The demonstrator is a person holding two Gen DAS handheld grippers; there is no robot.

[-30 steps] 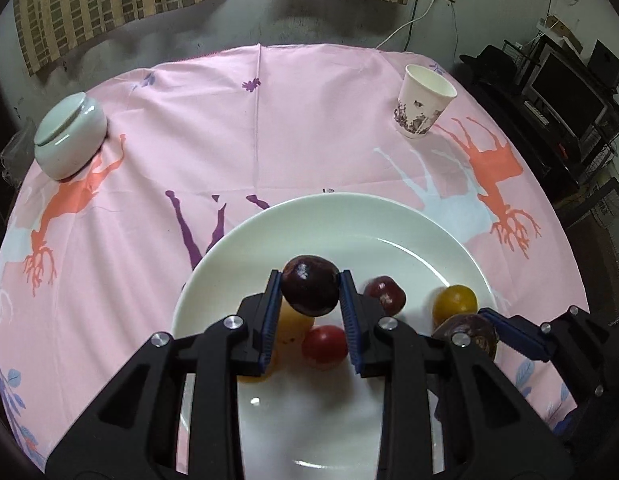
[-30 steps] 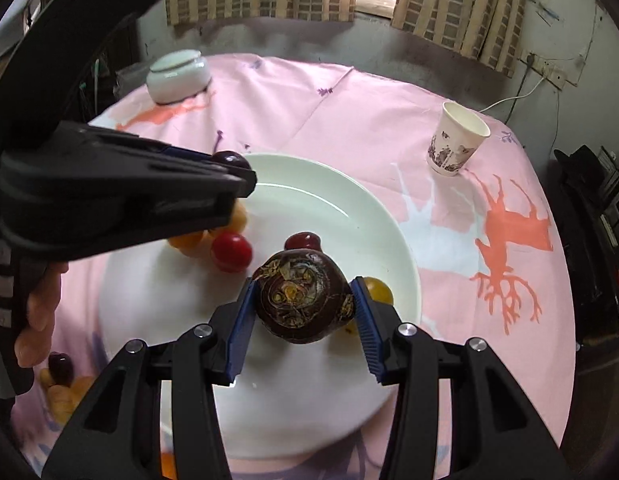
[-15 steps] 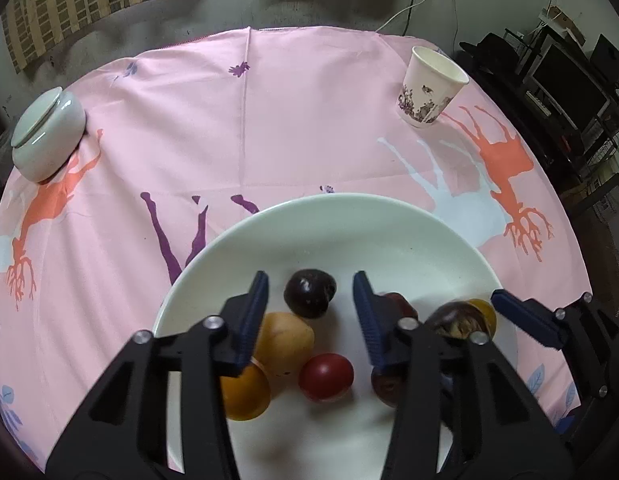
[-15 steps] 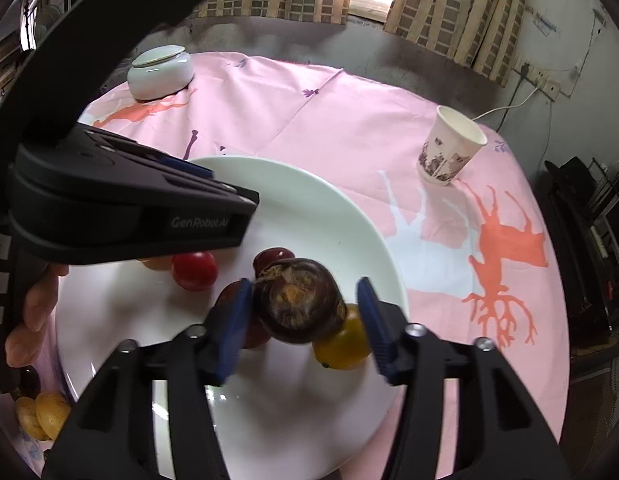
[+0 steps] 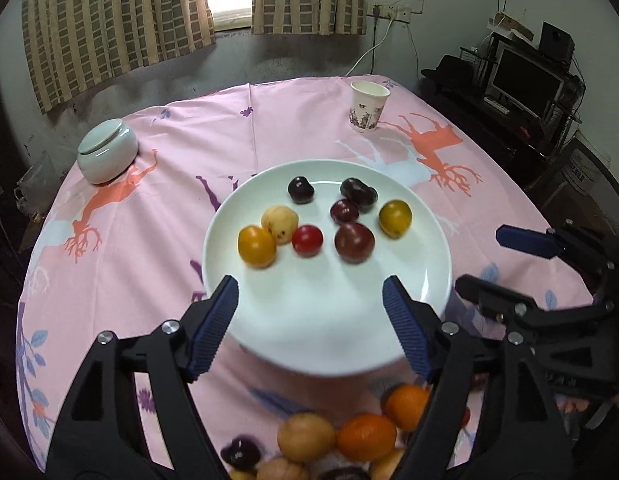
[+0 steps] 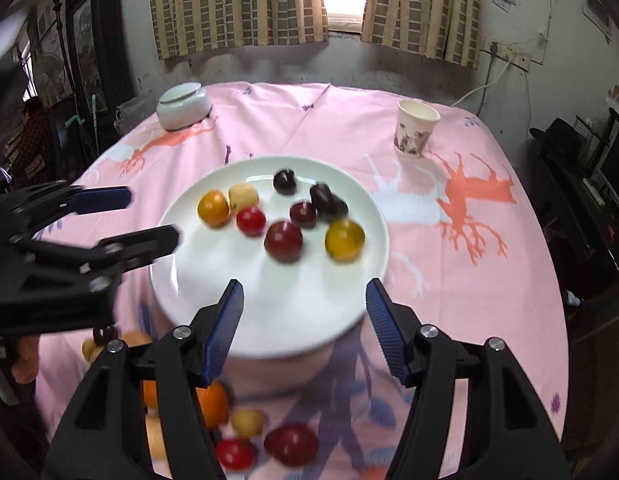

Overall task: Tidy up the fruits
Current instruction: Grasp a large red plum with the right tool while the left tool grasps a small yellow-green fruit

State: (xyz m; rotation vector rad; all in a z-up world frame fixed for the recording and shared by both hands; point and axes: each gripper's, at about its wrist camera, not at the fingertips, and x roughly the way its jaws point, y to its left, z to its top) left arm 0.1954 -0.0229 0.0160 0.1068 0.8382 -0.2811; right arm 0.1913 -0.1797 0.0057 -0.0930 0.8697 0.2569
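Both tools, L (image 5: 309, 312) & R (image 6: 303, 312), pulled back, wide, empty; plate (image 5: 329, 336) front edge free.

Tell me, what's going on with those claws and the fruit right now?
Left hand-held gripper open, empty. Right hand-held gripper open, empty. Eight fruits on white plate; loose fruit pile waiting on the cloth nearby. Nothing blocking.

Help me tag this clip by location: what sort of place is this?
Probably a lived-in home room: a table under a pink printed tablecloth, checked curtains at a window, and a computer monitor on a shelf to one side.
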